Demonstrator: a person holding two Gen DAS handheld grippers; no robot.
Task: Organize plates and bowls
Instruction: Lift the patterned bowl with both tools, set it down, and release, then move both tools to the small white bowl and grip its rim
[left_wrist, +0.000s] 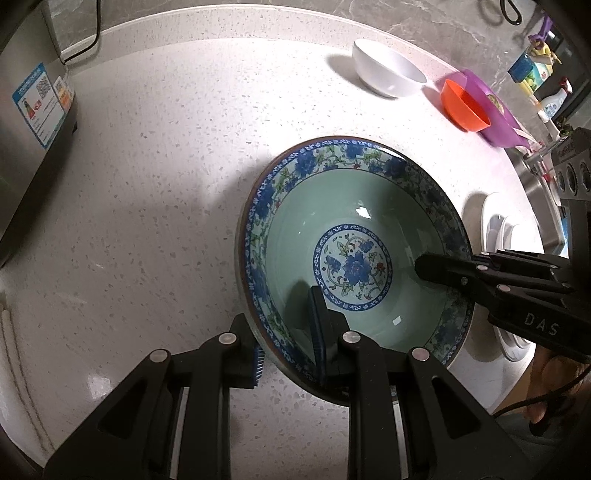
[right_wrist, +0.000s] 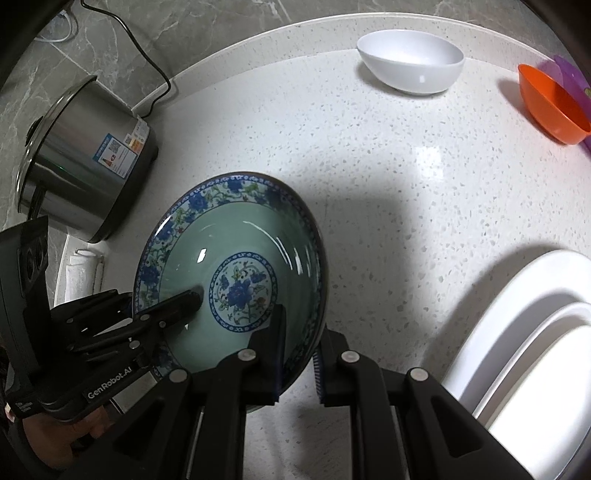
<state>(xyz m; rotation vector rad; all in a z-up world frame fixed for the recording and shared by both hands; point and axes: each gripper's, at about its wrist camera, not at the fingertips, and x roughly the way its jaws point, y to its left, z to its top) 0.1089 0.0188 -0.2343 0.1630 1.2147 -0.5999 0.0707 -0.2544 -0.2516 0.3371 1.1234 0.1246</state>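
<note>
A large green bowl with a blue floral rim (left_wrist: 354, 221) (right_wrist: 236, 236) appears to rest on the speckled white counter (left_wrist: 155, 177). My left gripper (left_wrist: 288, 350) is shut on its near rim, one finger inside the bowl and one outside. In the right wrist view the left gripper (right_wrist: 184, 299) reaches in from the left. My right gripper (right_wrist: 299, 362) clamps the opposite rim the same way, and the left wrist view shows the right gripper (left_wrist: 436, 267) coming in from the right. A person's hand shows behind each tool.
A white bowl (left_wrist: 388, 70) (right_wrist: 410, 61) stands at the back. Right of it, an orange bowl (left_wrist: 465, 107) (right_wrist: 550, 103) leans on a purple dish (left_wrist: 495, 110). Stacked white plates (right_wrist: 517, 314) (left_wrist: 498, 229) lie to the right, and a steel rice cooker (right_wrist: 81, 162) stands at the left.
</note>
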